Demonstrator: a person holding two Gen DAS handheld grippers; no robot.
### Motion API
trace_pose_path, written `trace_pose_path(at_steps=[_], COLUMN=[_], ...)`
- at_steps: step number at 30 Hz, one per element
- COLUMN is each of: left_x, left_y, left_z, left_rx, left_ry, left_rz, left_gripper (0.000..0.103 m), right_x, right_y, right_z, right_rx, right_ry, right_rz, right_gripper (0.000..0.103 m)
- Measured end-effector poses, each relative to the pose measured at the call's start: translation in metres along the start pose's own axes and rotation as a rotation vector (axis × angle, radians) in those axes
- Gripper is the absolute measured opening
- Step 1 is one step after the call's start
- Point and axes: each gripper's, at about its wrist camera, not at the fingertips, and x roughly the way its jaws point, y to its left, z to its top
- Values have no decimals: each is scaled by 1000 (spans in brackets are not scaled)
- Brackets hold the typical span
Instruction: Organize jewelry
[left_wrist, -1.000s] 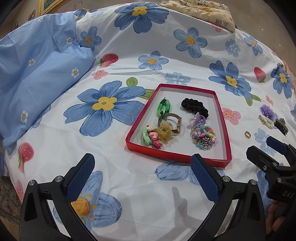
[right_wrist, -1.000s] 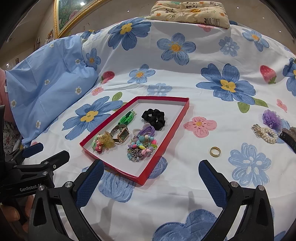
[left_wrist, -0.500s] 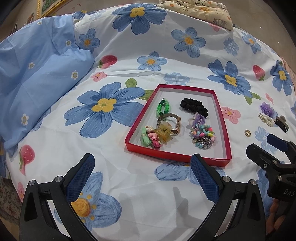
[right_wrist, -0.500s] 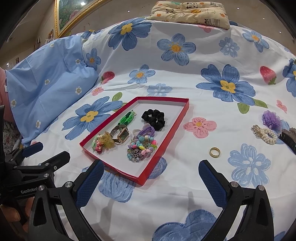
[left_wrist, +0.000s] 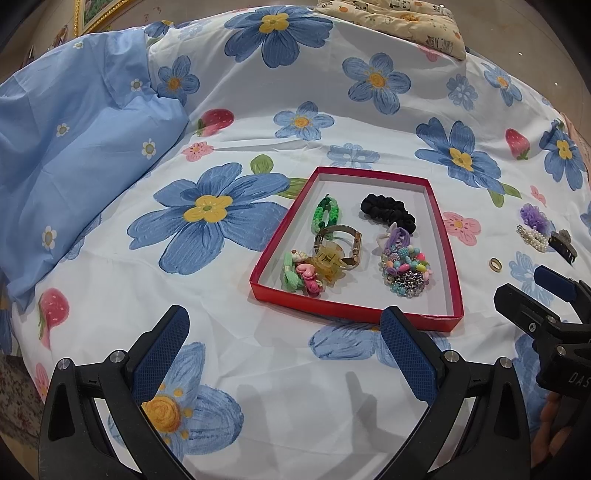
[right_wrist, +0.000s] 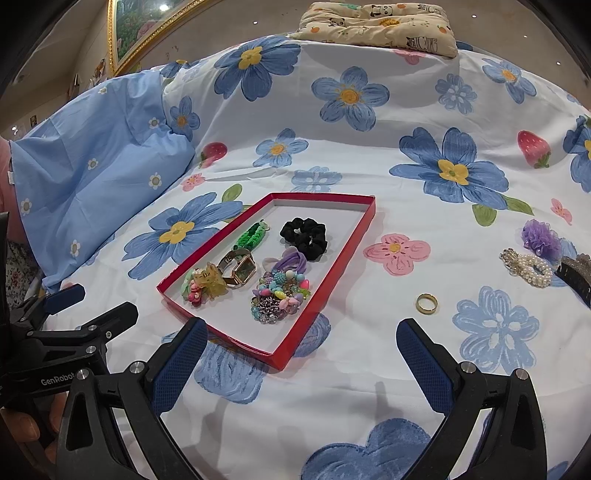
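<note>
Since a second before, nothing had shifted: both the left gripper (left_wrist: 284, 332) and right gripper (right_wrist: 301, 343) stayed spread wide and empty before the red tray (left_wrist: 448, 258), the ring (right_wrist: 427, 303) still outside.

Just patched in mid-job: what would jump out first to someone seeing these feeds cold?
The red tray at centre on the flowered bedspread, already holding a black scrunchie, a watch and beaded pieces. To its right, loose on the cloth, lie a gold ring, a pearl clip and a purple flower piece. Both grippers, left and right, hang open and empty.
</note>
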Motion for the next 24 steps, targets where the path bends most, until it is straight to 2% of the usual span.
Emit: trace_pose_path(at_steps=[24], left_x=[4], left_y=[-4], left_z=[-5], left_rx=[2], left_ry=[9], left_rz=[2], left_gripper=[103], right_x=[1], right_y=[-5], right_z=[-2], right_rx=[5], right_ry=[3], right_rz=[-1], right_gripper=[103])
